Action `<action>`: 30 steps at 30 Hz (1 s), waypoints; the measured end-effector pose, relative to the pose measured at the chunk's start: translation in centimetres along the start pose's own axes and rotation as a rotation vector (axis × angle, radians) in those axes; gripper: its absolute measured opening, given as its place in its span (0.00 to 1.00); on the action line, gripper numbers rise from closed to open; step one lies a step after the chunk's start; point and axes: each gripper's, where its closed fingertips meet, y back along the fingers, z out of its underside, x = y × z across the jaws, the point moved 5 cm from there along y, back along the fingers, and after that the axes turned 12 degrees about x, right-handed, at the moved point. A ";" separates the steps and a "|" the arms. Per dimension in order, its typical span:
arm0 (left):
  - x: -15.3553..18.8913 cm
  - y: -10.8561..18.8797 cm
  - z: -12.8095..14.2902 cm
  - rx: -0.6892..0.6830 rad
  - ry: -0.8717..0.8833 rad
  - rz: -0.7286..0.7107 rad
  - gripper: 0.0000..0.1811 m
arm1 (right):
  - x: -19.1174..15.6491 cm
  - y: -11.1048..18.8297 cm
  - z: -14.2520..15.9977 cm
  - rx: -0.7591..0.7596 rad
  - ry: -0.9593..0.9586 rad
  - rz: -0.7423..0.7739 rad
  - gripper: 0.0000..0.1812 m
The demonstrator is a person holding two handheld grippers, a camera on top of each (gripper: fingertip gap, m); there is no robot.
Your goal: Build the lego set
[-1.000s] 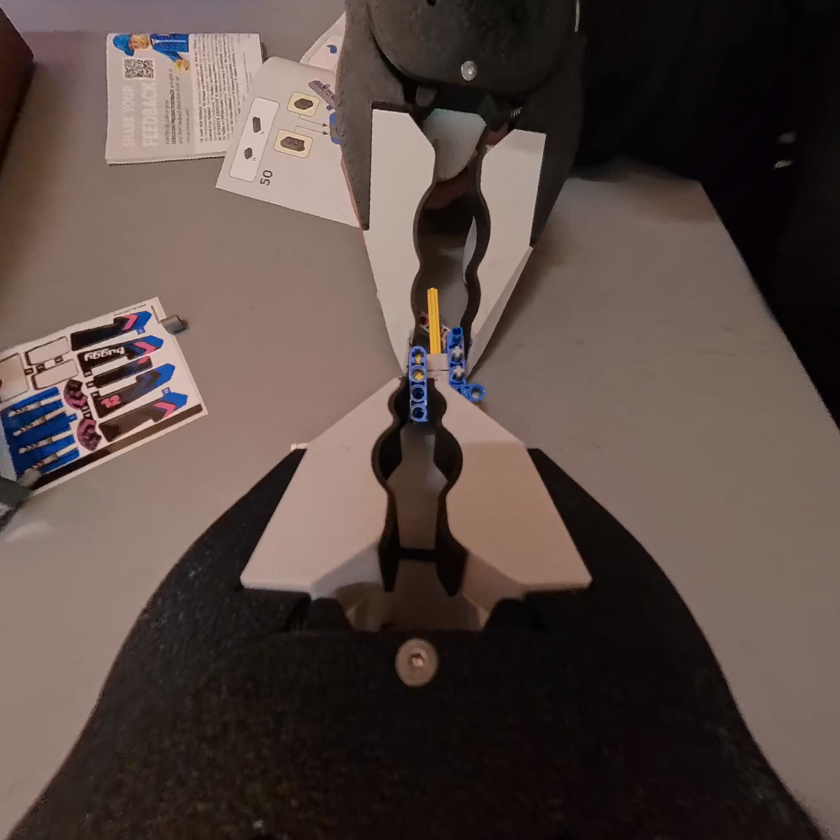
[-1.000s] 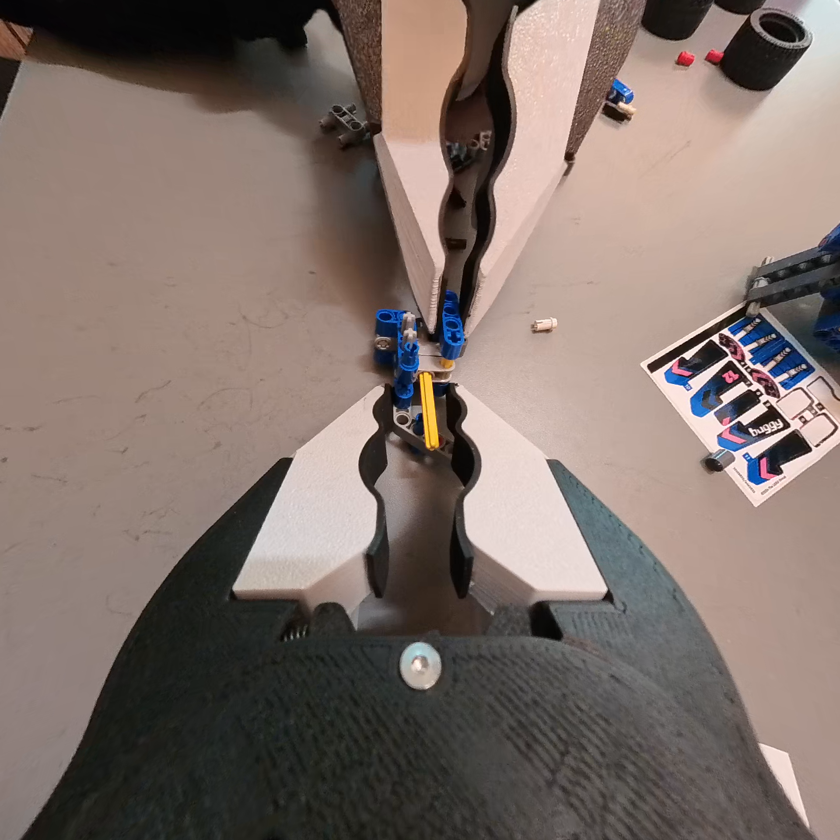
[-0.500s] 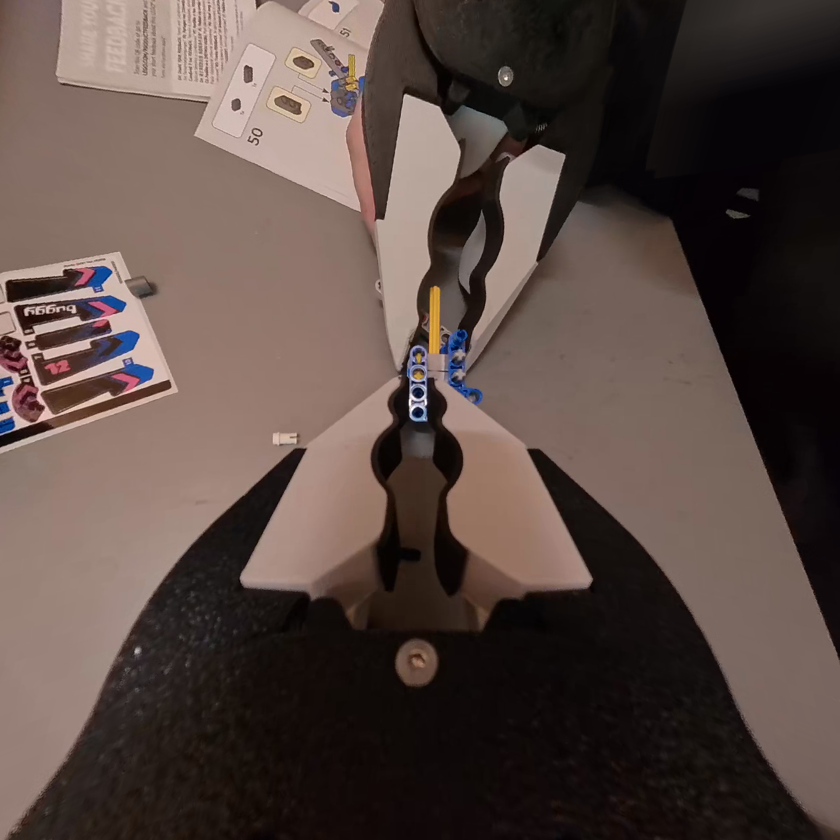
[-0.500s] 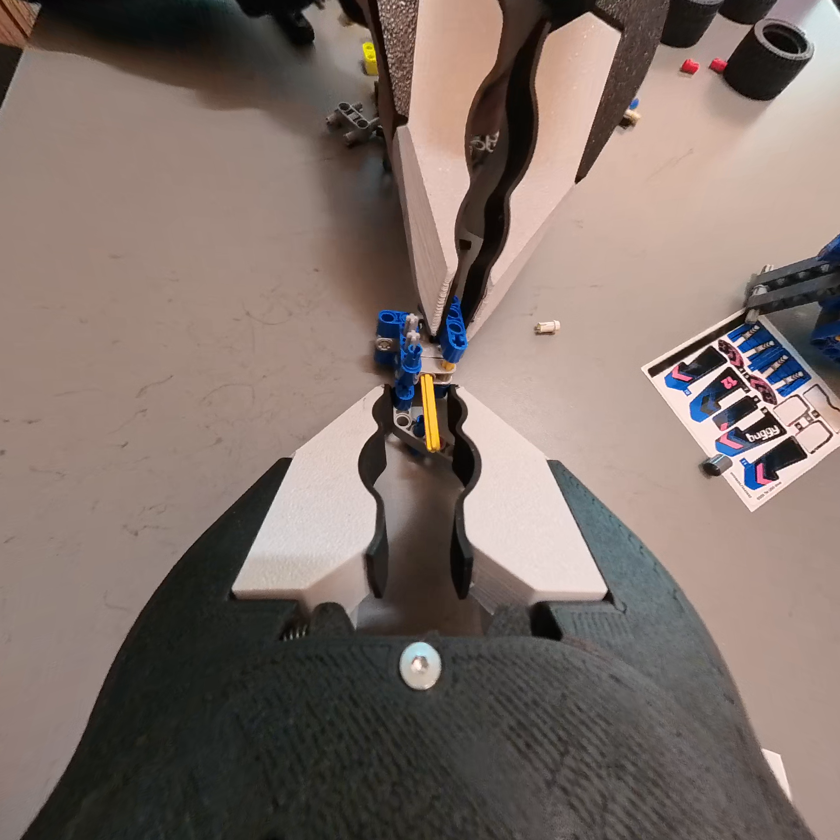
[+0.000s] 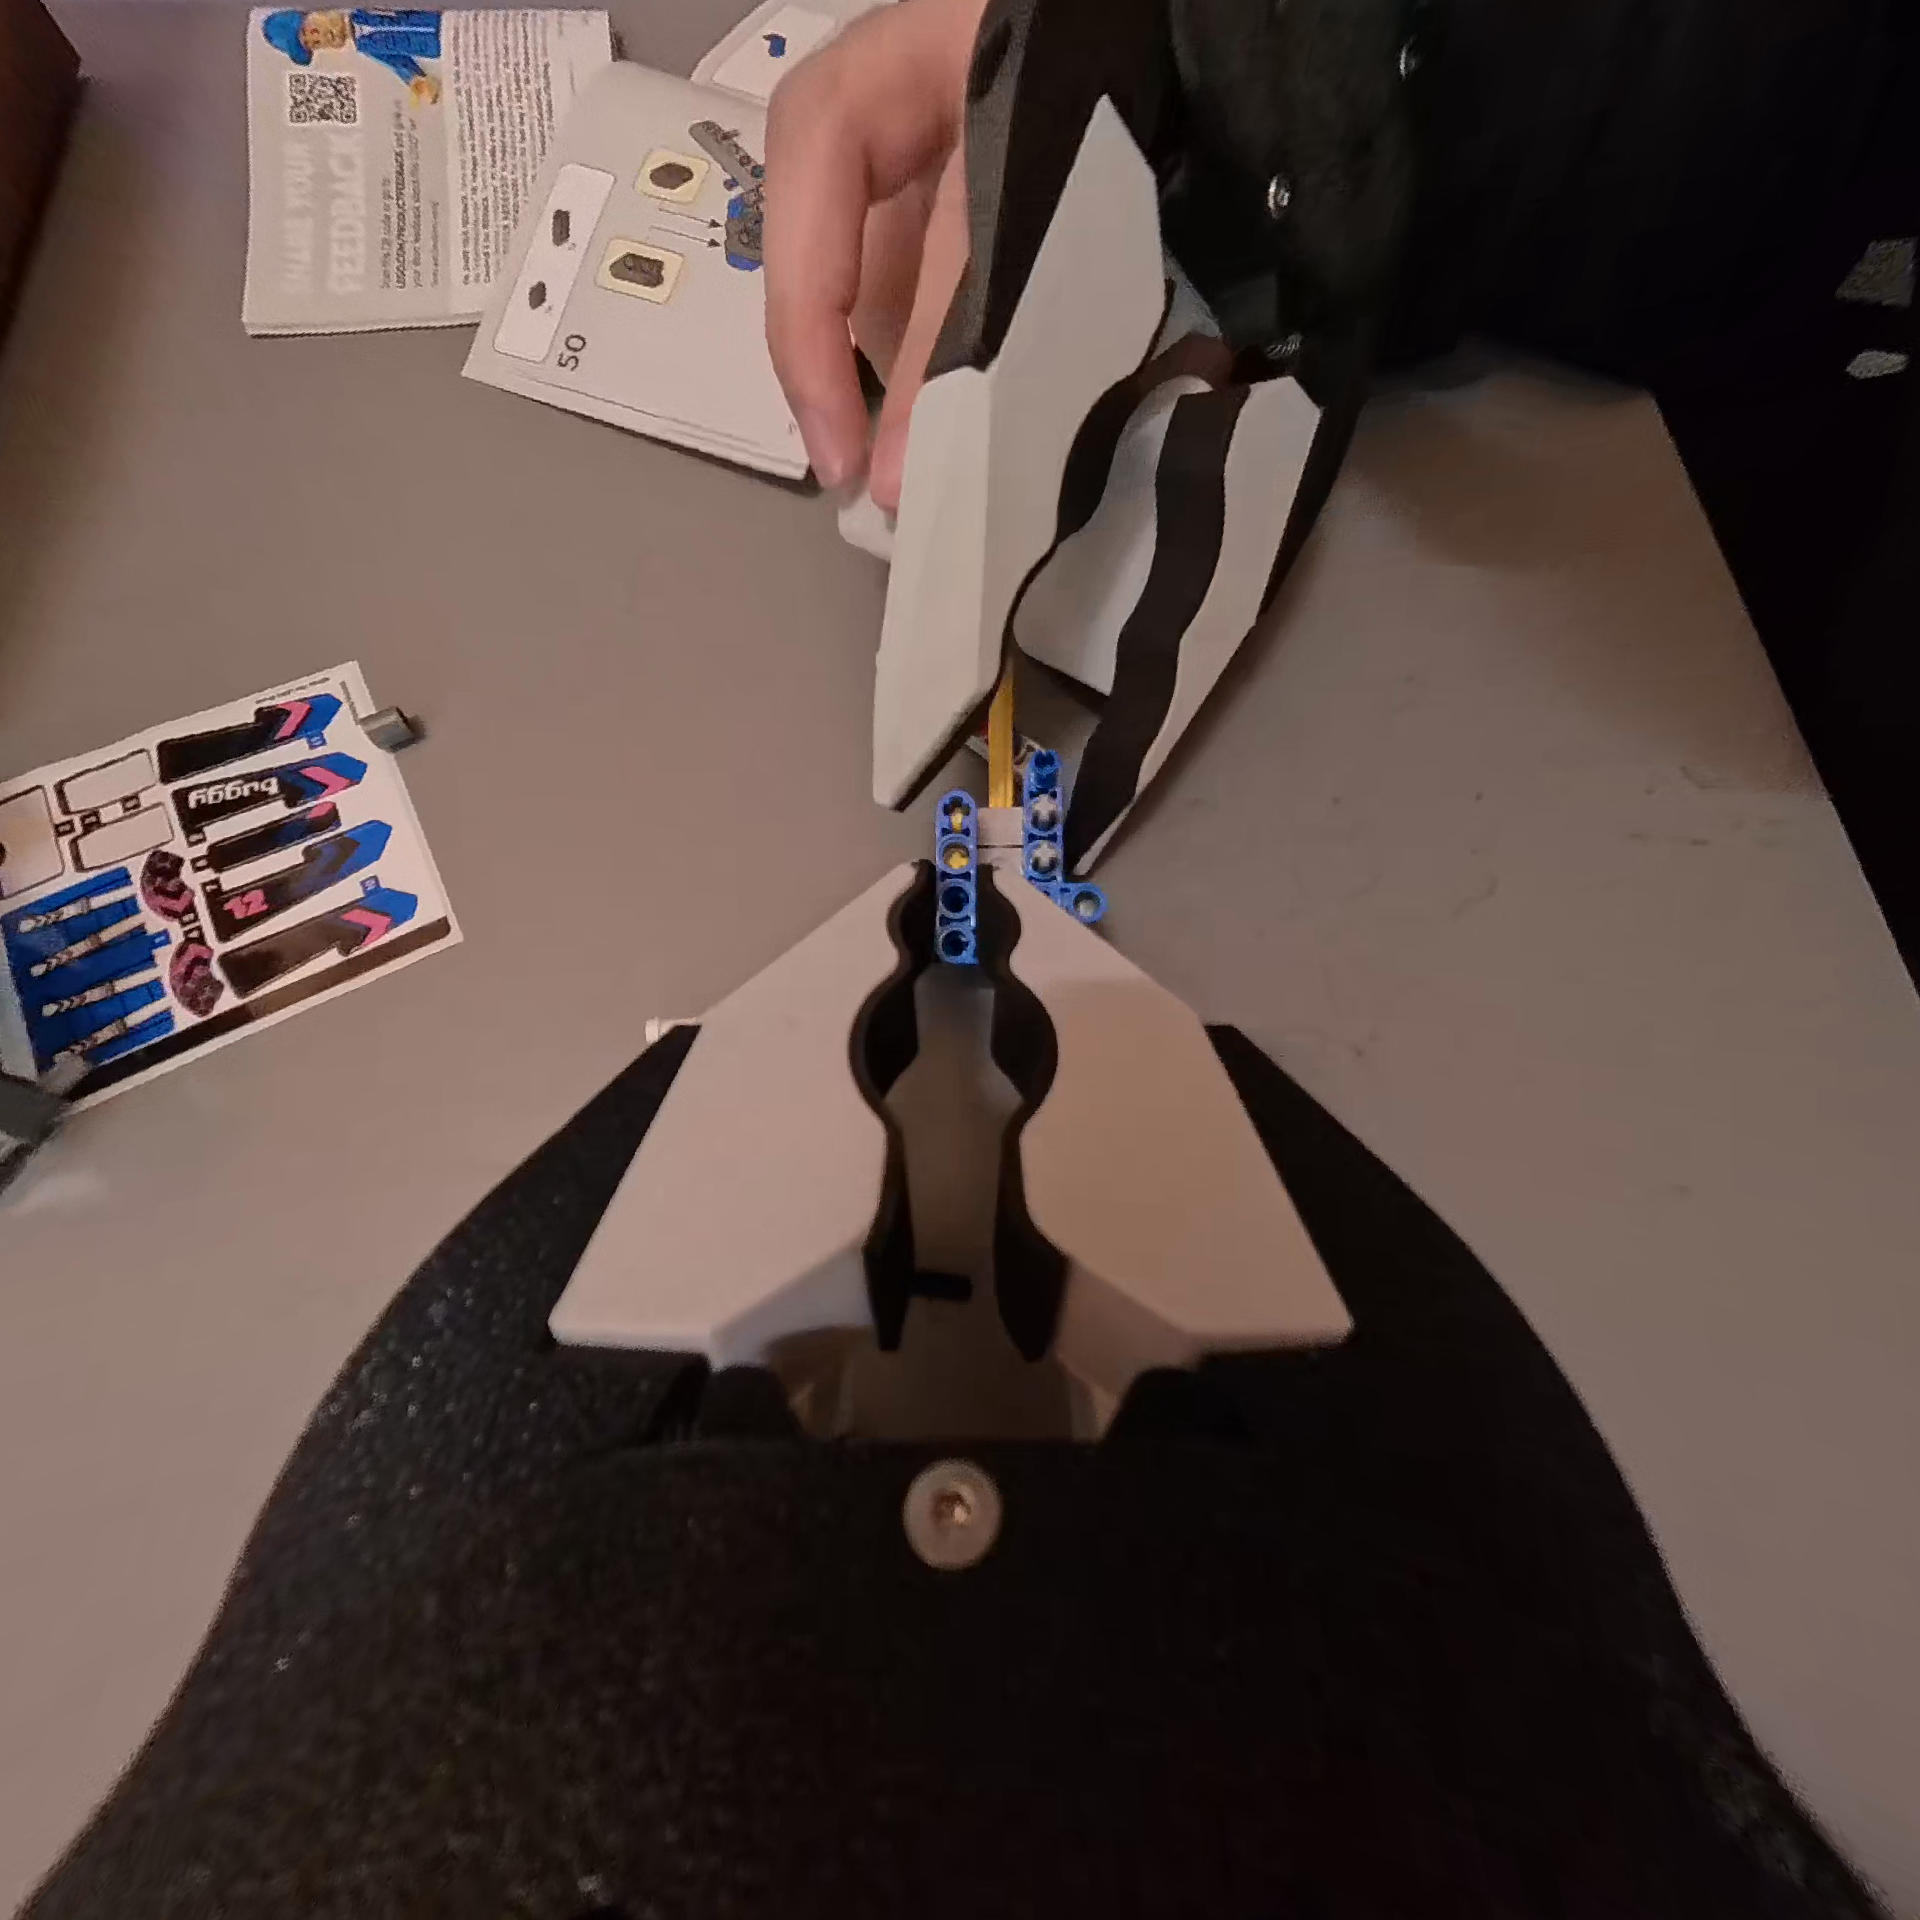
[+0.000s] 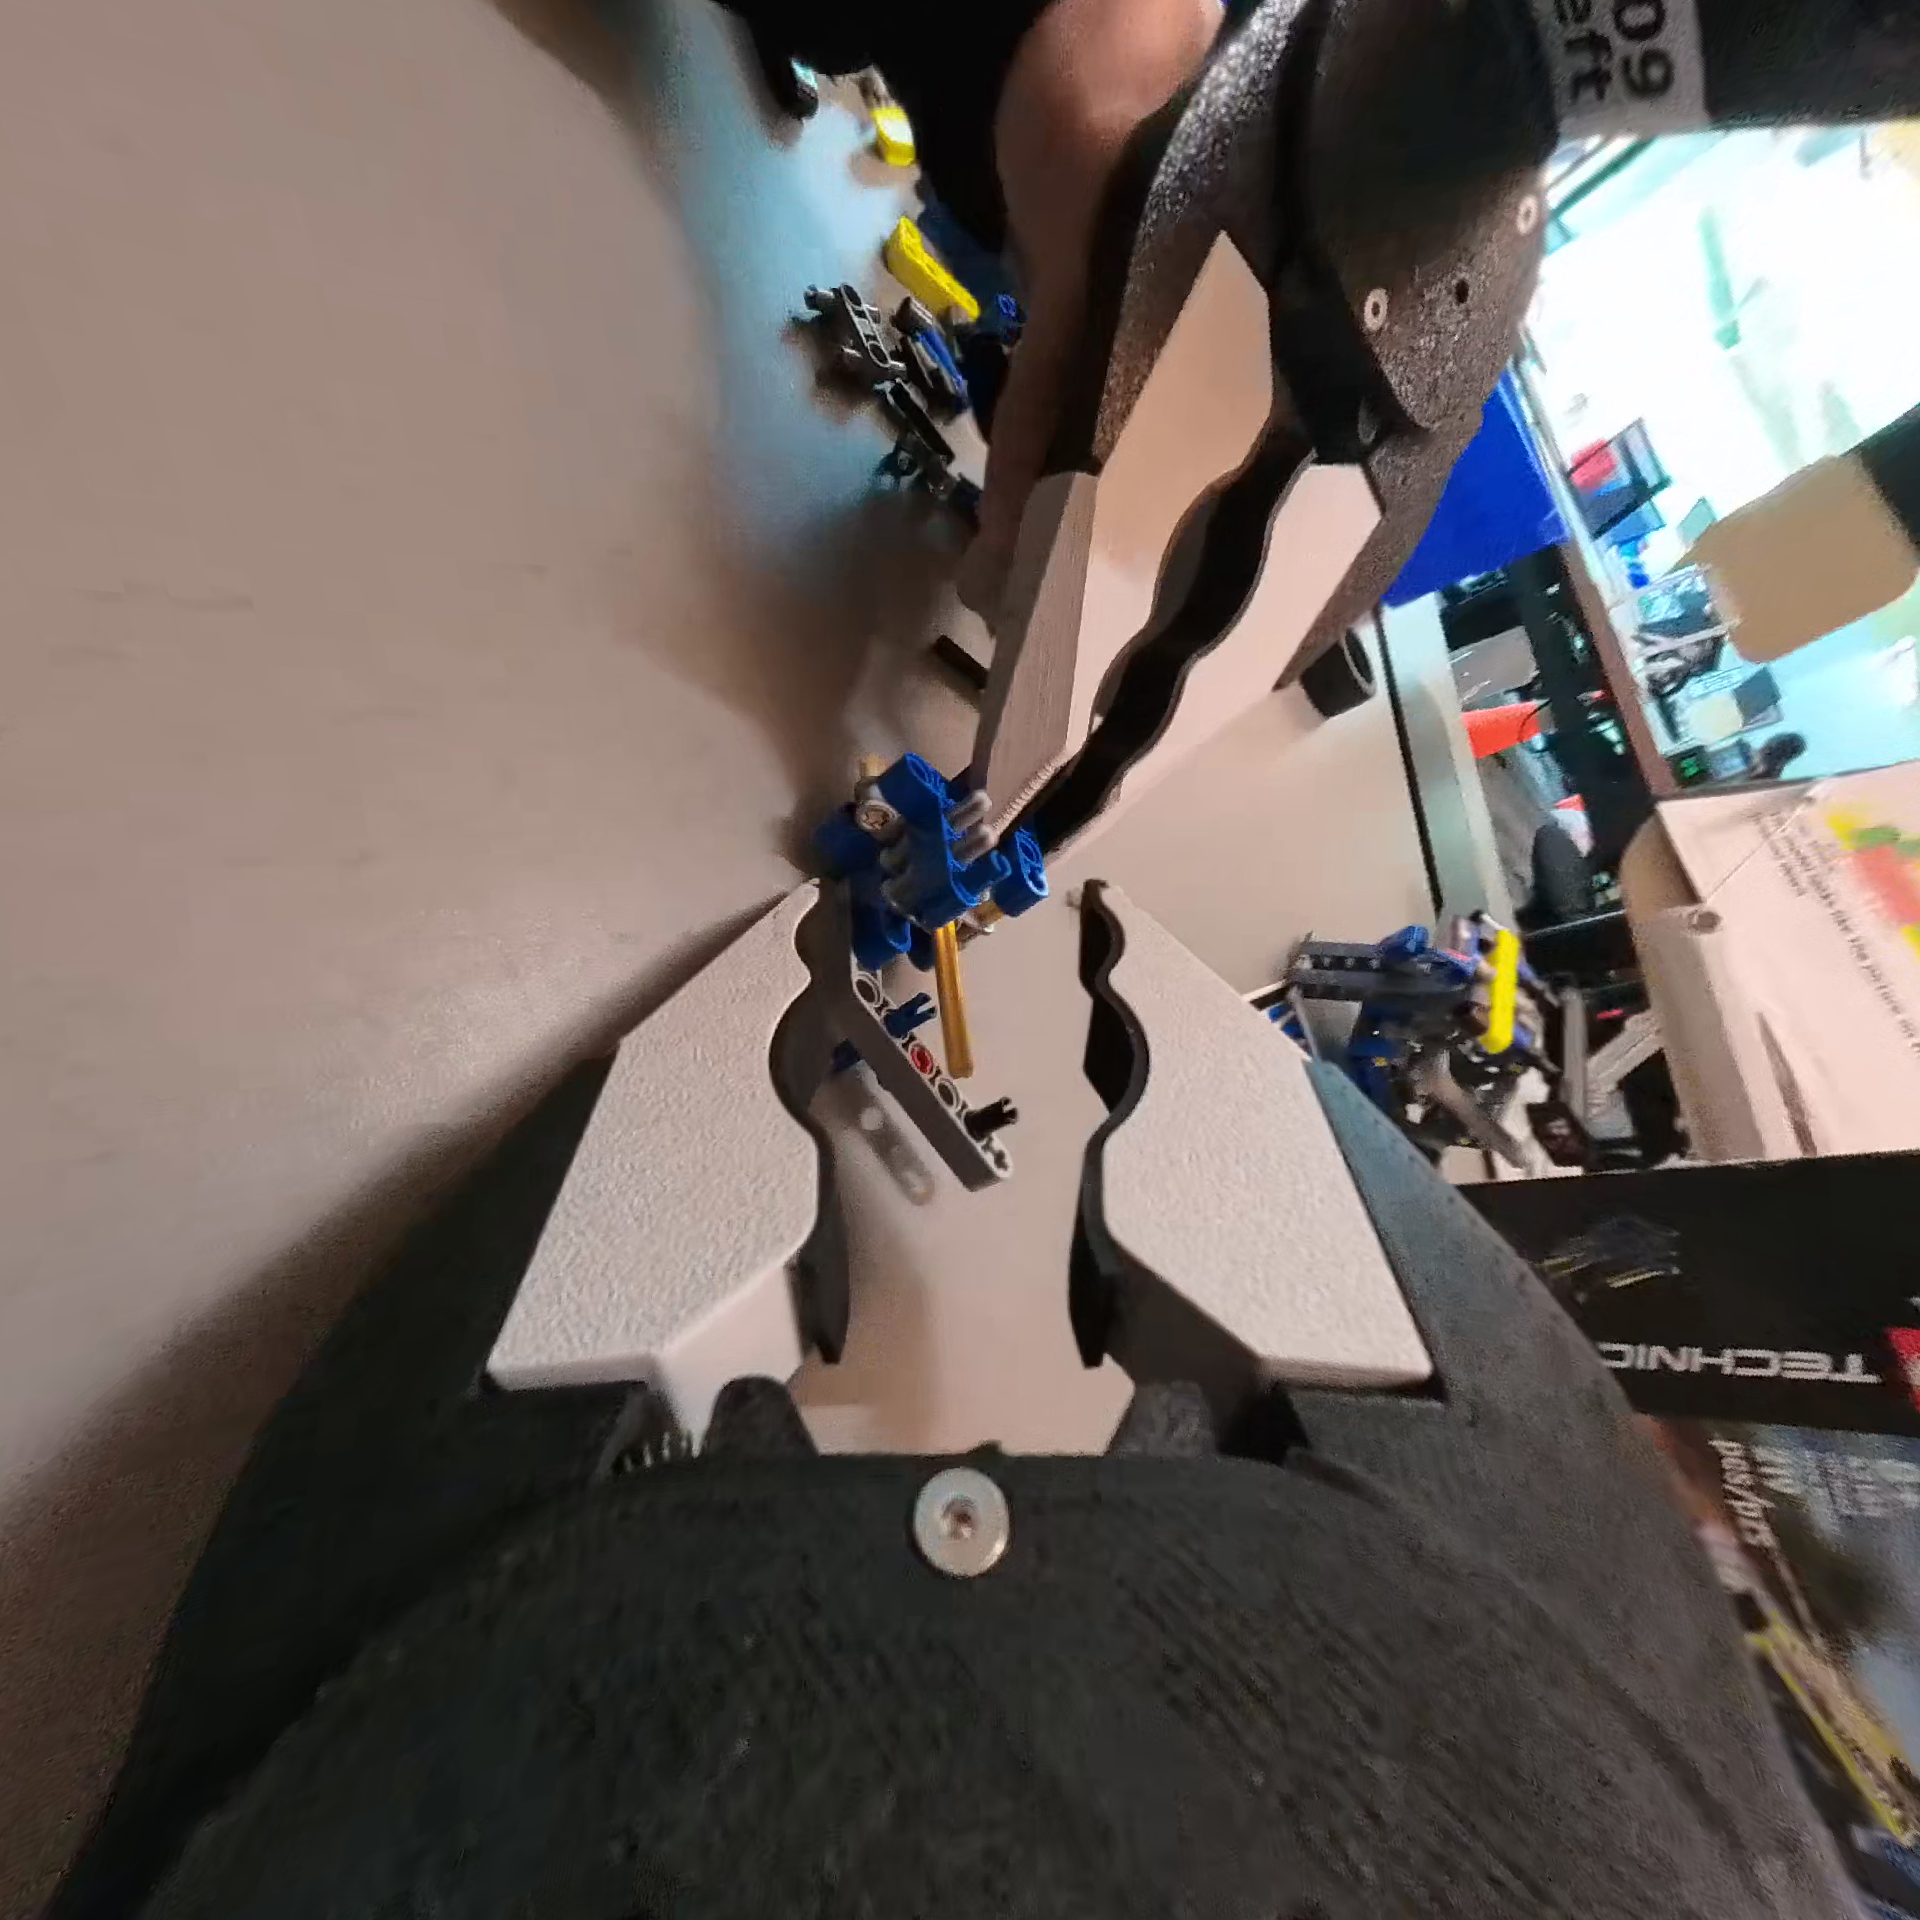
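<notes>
We list first the small lego sub-assembly (image 5: 997, 862): blue beams with holes, a grey connector, a yellow axle (image 5: 1001, 743) through it and, in the right wrist view, a grey beam (image 6: 920, 1081) hanging off it. It is held just above the grey tabletop (image 5: 1455, 935), between the tips of the two claws.

Left claw (image 5: 961, 914): narrow, its tips pinched on one blue beam (image 5: 956, 899) of the sub-assembly.

Right claw (image 6: 951, 899): jaws spread wide. The sub-assembly sits in the gap and the grey beam lies against the left finger; the other finger stands clear. In the left wrist view this claw faces us, turned on its side, with a bare hand (image 5: 862, 239) gripping its body.

Around it, left wrist view:
- sticker sheet (image 5: 197, 873) in blue, black and pink, flat on the tabletop well to the left
- small grey piece (image 5: 393, 727) just beside the sheet's top corner
- open instruction booklet (image 5: 623, 270) beyond, with a leaflet (image 5: 416, 166) beside it

Around it, right wrist view (strongly tilted and blurred):
- loose black, blue and yellow lego pieces (image 6: 914, 332) farther along the tabletop
- a partly built blue and grey model (image 6: 1423, 1008) with a yellow part to the right
- a dark lego box (image 6: 1683, 1288) at the right edge
</notes>
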 end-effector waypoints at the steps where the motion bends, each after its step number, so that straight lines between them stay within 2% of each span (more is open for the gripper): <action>1: 0.0 0.0 0.0 -0.007 -0.009 -0.003 0.02 | 0.0 -0.1 -0.1 -0.001 0.018 -0.006 0.25; 6: 0.1 -0.1 -0.1 -0.020 -0.010 -0.009 0.02 | -0.5 -0.3 -0.3 -0.038 0.128 -0.030 0.22; 13: 0.1 -0.3 0.0 0.037 0.029 0.011 0.02 | -0.6 -0.1 -0.2 -0.024 0.049 -0.009 0.22; 19: 0.2 0.0 -0.1 0.076 -0.046 0.011 0.02 | -0.7 0.0 -0.3 -0.016 0.027 0.013 0.21; 22: -0.1 0.8 -0.6 0.118 -0.020 0.009 0.05 | -0.7 0.0 -0.3 -0.013 0.025 0.018 0.21; 27: -0.1 0.7 -0.4 0.069 -0.022 0.018 0.07 | -0.6 0.0 -0.3 -0.006 0.011 0.020 0.21; 30: 0.0 0.2 -0.3 0.064 -0.023 0.023 0.02 | -0.6 0.0 -0.3 -0.008 0.008 0.022 0.21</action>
